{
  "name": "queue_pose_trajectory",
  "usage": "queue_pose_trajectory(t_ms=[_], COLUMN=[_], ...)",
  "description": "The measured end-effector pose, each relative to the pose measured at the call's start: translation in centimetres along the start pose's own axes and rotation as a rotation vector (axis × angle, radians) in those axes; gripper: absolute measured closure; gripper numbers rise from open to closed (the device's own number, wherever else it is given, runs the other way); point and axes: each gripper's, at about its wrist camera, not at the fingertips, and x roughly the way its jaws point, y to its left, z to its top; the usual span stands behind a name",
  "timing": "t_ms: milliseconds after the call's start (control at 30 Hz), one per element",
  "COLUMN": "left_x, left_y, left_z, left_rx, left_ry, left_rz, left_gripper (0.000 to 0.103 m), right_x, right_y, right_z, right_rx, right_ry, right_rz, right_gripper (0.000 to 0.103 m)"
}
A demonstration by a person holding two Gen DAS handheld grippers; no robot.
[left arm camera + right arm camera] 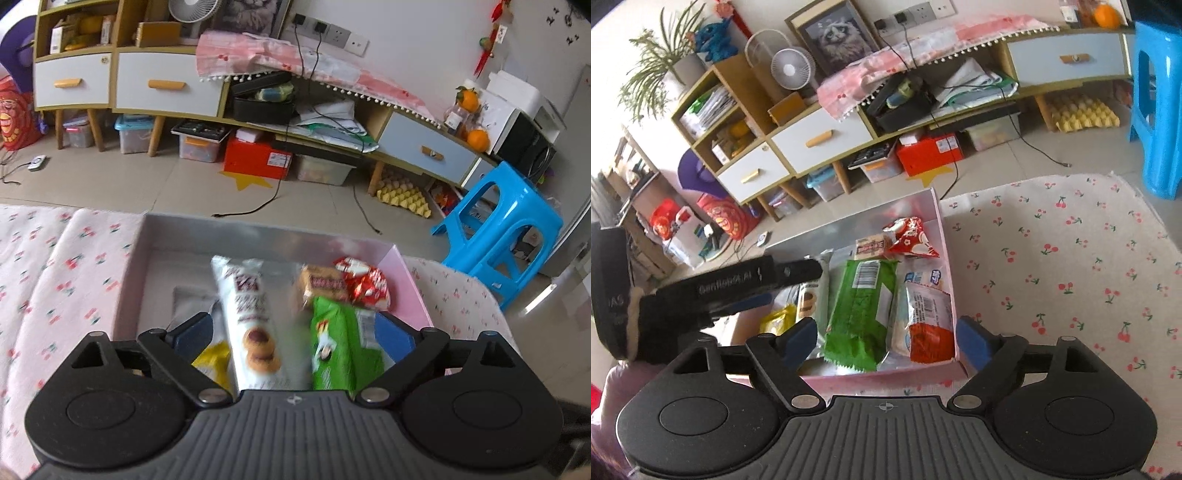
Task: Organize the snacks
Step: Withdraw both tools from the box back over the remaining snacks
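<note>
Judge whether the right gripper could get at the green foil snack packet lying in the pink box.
Probably yes. The right gripper is open just above the green foil snack packet, which lies uncovered on top in the pink box; the left gripper sits off to one side.

I see soft, even daylight in both fisheye views, strong barrel bending at the edges, dark vignetted corners, and motion blur smearing the green plastic snack packet [334, 343].
</note>
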Motion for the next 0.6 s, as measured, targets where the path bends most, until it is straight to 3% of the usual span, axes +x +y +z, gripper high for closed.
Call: queue_pose_trajectory(t_ms=[333, 600], left_x=[-4.1, -6.7], left_y=[-0.2, 0.1], left_z=[-2.0, -4.0], left_rx=[0.035, 0.055], left_ry=[-0.027, -0.039], left_rz=[0.052, 0.108], left_gripper=[0.001, 0.001], right_x=[-3.2, -4.7], right_y=[0.9, 0.9], right_z=[-1.3, -2.8], right_rx=[-0.115, -0.161], right_ry=[0.004, 0.026], right_rz=[-0.023, -0.030], right_gripper=[0.012, 0.010])
